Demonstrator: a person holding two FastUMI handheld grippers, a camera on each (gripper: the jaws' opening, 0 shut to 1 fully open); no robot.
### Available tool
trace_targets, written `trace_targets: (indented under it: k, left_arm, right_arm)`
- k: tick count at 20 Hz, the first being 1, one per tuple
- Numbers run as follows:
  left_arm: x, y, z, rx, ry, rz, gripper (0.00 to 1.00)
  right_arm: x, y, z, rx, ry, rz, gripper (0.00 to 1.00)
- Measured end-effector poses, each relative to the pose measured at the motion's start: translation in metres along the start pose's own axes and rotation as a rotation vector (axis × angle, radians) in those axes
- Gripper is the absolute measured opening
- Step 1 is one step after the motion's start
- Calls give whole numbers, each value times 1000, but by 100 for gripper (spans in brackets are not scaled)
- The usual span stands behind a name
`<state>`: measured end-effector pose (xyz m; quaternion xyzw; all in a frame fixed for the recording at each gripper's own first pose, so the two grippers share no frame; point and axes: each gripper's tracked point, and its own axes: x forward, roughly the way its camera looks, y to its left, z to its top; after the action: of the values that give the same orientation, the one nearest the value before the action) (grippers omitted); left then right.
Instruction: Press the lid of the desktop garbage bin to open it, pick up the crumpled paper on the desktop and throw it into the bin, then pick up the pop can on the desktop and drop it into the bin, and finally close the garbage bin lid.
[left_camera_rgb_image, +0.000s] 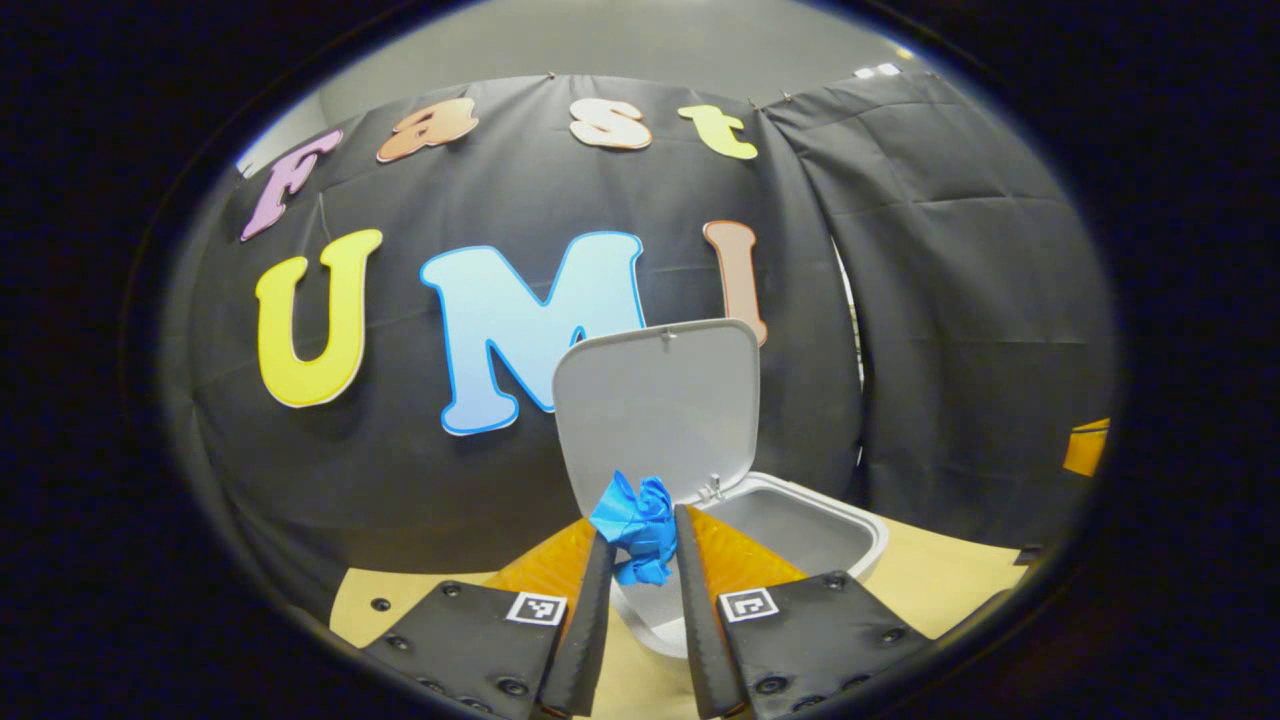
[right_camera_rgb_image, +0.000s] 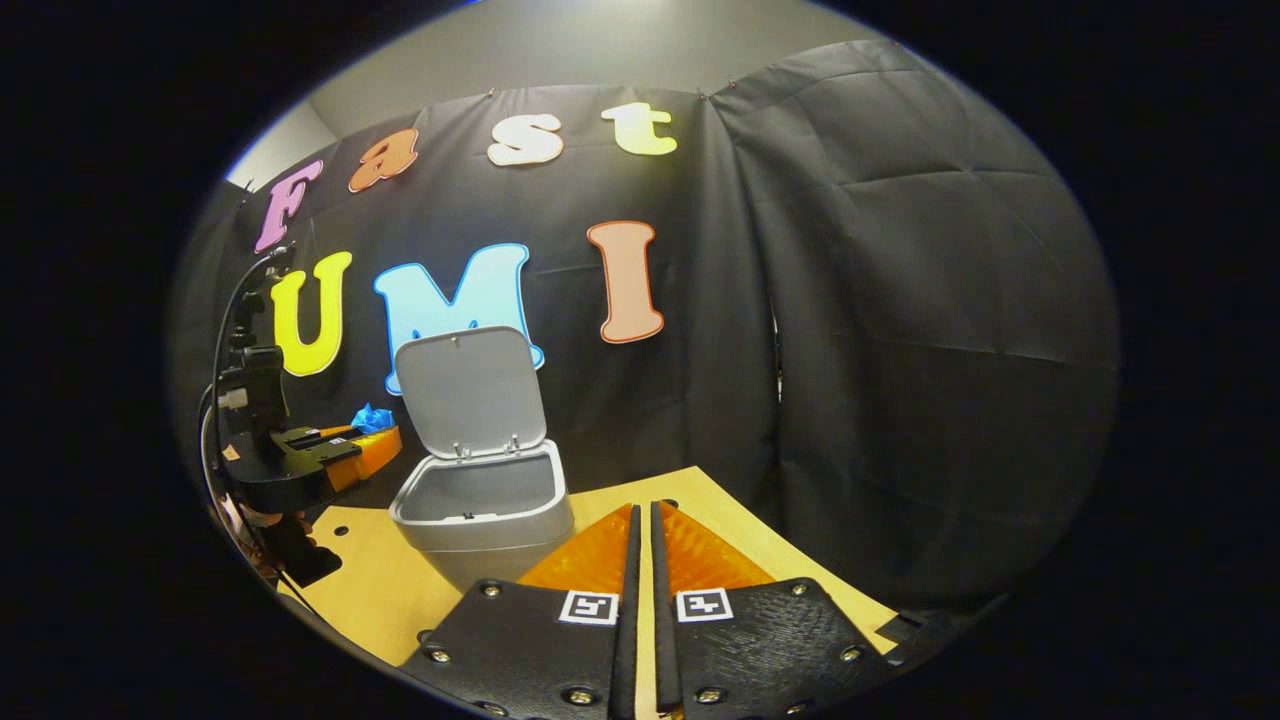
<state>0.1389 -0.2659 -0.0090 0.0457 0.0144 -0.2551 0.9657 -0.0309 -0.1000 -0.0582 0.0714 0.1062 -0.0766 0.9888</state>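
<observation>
My left gripper (left_camera_rgb_image: 643, 540) is shut on a blue crumpled paper (left_camera_rgb_image: 632, 512), held in the air just before the grey desktop bin (left_camera_rgb_image: 800, 520). The bin's lid (left_camera_rgb_image: 655, 400) stands upright and the bin is open. In the right gripper view the bin (right_camera_rgb_image: 480, 505) stands on the wooden table with its lid (right_camera_rgb_image: 470, 390) raised, and the left gripper (right_camera_rgb_image: 340, 445) hovers at its left with the blue paper (right_camera_rgb_image: 372, 418) at its tips, level with the rim. My right gripper (right_camera_rgb_image: 640, 515) is shut with nothing between its fingers, low over the table to the bin's right.
The wooden table (right_camera_rgb_image: 380, 580) has small holes and ends at the black cloth wall behind the bin. A hand and a cable (right_camera_rgb_image: 215, 400) show behind the left gripper. An orange shape (left_camera_rgb_image: 1085, 450) sits at the far right edge of the left gripper view.
</observation>
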Motion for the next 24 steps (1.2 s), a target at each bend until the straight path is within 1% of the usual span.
trace_targets:
  k: [1,4,6,9,11,13,15,16,18,19,20,21,23,24]
  left_arm:
    - [3,0,-1,2,3,5,46]
    - [8,0,-1,-8,3,0,88]
    - [6,1,-3,-16,3,2,80]
    - [0,9,-3,-25,-1,20,88]
    - [-10,21,-4,-31,5,45,94]
    - [-27,38,-4,-46,0,86,94]
    - [-46,60,-5,-55,4,144,94]
    - [-56,72,-6,-60,2,174,87]
    - [-76,93,-9,-63,5,233,87]
    - [-86,105,-11,-61,8,263,80]
    - [-98,115,-12,-62,8,292,80]
    - [-106,124,-12,-66,8,318,87]
    - [-127,141,-15,-74,10,361,87]
    - [-136,147,-17,-77,11,381,94]
  right_arm:
    - [0,-2,-2,2,4,-3,7]
    - [5,-3,-5,3,17,-1,7]
    - [8,0,-6,2,21,7,7]
    - [18,10,-8,-6,29,35,7]
    - [29,24,-13,-13,54,73,7]
    - [38,44,-17,-17,84,131,7]
    - [48,71,-18,-19,105,207,7]
    - [51,86,-18,-17,115,244,7]
    - [56,111,-16,-6,121,306,7]
    - [56,123,-16,0,122,332,7]
    - [56,136,-15,2,125,357,7]
    - [53,147,-19,1,129,382,7]
    - [49,166,-21,-7,134,425,7]
    - [46,174,-22,-15,135,444,7]
